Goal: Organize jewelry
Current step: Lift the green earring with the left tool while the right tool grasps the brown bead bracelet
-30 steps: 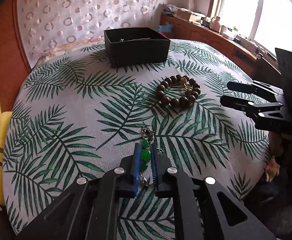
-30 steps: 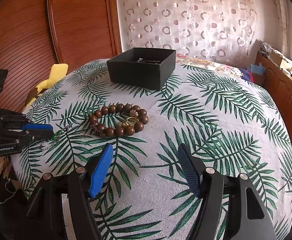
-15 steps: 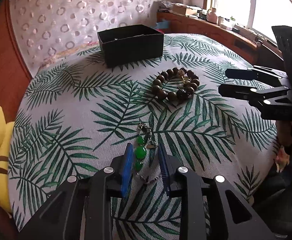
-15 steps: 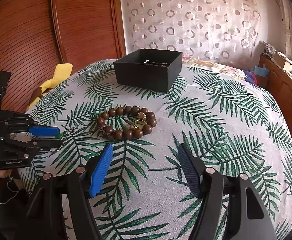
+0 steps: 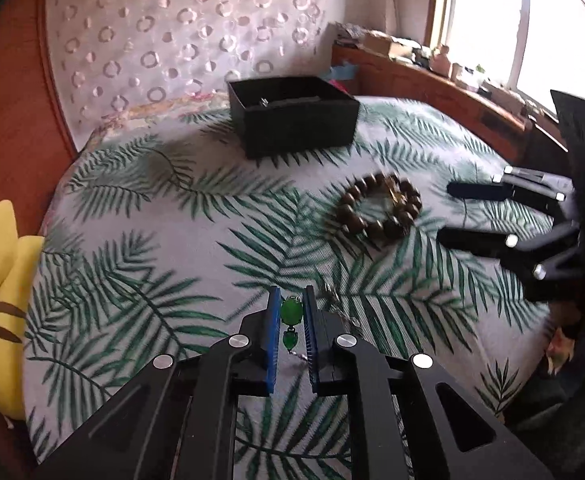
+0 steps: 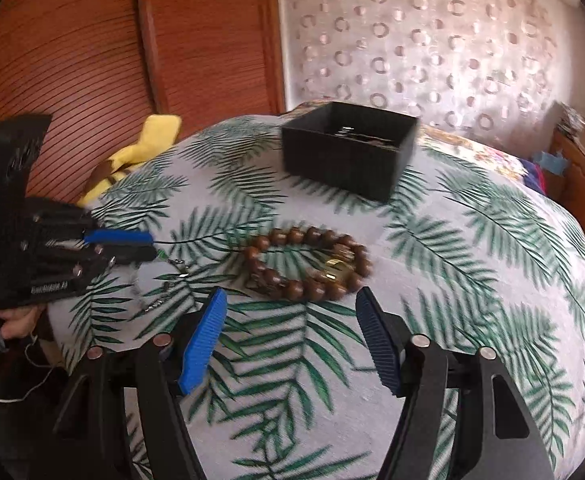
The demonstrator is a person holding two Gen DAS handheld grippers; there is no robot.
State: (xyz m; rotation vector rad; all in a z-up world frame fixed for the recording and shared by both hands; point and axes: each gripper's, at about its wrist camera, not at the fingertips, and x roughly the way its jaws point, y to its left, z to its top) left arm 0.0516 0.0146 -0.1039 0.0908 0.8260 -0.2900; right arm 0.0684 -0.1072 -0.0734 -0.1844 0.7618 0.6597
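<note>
— Two pieces of jewellery on the leaf-print cloth [image 5: 164, 240]?

— Yes. Starting at nine o'clock in the left wrist view, off the cloth's edge, there is a soft yellow plush [image 5: 0, 300] with brown stripes. At six o'clock the left hand-held gripper [image 5: 291, 294] has just been closing, and its ribbed blue pads now pinch the green-stone chain [image 5: 291, 312]: glossy oval stones on thin silvery links that trail onto the cloth.

— And the box?

— At twelve o'clock: a matte black box [image 5: 292, 128], square, lidless, with something thin and metallic inside. At one o'clock the bracelet [image 5: 378, 210] lies flat, a ring of round dark-brown wooden beads with one brass-coloured piece.

— What about the right side?

— The right hand-held gripper [image 6: 291, 296] has also just been closing, but its jaws stand apart with nothing between them; the bracelet is just beyond its tips.

— Any writing?

— A white label on the left gripper's body, too blurred to read.
</note>
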